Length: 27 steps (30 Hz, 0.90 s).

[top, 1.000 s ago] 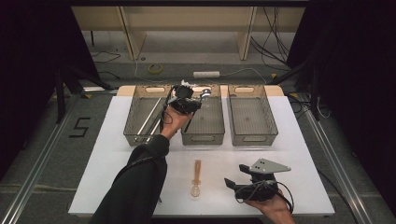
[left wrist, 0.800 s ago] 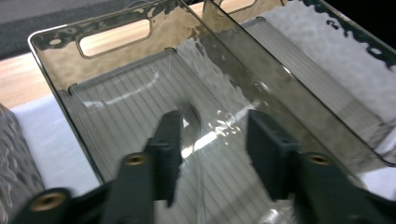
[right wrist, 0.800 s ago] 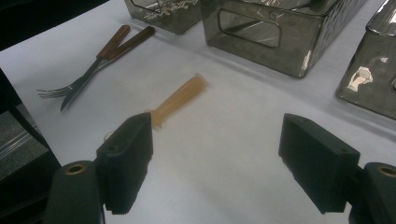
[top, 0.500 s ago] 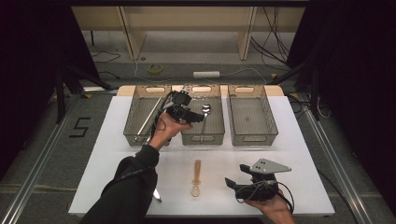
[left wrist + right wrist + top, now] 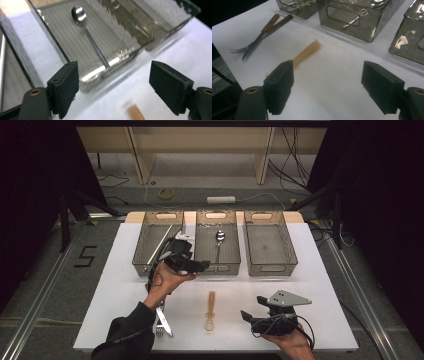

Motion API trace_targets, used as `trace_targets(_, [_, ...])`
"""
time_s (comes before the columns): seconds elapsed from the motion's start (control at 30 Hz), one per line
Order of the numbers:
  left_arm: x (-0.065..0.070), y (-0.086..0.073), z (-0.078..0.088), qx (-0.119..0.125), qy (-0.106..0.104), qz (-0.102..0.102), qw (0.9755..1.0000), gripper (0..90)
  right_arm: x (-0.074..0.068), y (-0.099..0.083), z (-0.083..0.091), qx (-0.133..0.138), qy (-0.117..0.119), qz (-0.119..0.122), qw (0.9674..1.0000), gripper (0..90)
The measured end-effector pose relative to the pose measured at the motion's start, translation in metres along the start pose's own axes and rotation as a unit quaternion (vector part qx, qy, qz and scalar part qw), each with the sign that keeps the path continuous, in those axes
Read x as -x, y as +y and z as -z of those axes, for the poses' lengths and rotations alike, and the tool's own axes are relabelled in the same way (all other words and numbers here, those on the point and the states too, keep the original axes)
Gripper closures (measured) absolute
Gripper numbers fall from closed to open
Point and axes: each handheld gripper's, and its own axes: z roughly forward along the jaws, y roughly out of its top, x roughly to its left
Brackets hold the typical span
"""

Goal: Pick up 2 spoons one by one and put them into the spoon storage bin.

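My left gripper (image 5: 192,265) hung over the near edge of the middle tray (image 5: 235,251), held up off the white counter (image 5: 325,290). Its jaws had just been opening and stood wide apart, released, with nothing between them. In the left gripper view the metal spoon (image 5: 85,26) lay inside that middle tray (image 5: 65,53), bowl toward the far end and its thin handle running back to the near wall, well clear of my pads. From above, the same spoon (image 5: 219,242) lay lengthwise in the tray.

My right gripper (image 5: 272,316) sat low near the front right of the counter, its grey three-cornered plate on top. Its jaws were spread wide too and gripped nothing; bare white counter (image 5: 337,72) showed between them. Just beyond its left jaw lay the wooden spoon (image 5: 305,55), pointing away toward the trays. In the high view that wooden spoon (image 5: 210,310) lay between my two hands, on the counter in front of the middle tray.

A fork (image 5: 250,45) and a knife (image 5: 265,33) with brown handles lay crossed farther left. The left tray (image 5: 145,251) held a long pale stick. What lay in the right tray (image 5: 290,251) I could not make out.
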Motion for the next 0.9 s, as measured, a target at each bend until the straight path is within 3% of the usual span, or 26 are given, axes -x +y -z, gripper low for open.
trace_targets(0.33, [0.015, -0.025, 0.000, -0.025, 0.009, 0.000, 0.9996, 20.0, -0.003, 0.001, 0.001, -0.001, -0.001, 0.003, 1.0000, 27.0])
trace_targets(0.6, [0.025, -0.040, -0.007, -0.041, 0.015, 0.007, 0.9990, 18.4, -0.001, 0.000, 0.003, 0.002, -0.006, -0.002, 1.0000, 27.0])
trace_targets(0.9, [0.035, -0.055, -0.018, -0.060, 0.018, -0.002, 0.9981, 17.8, 0.000, 0.000, 0.003, 0.005, -0.009, -0.003, 0.9999, 27.0])
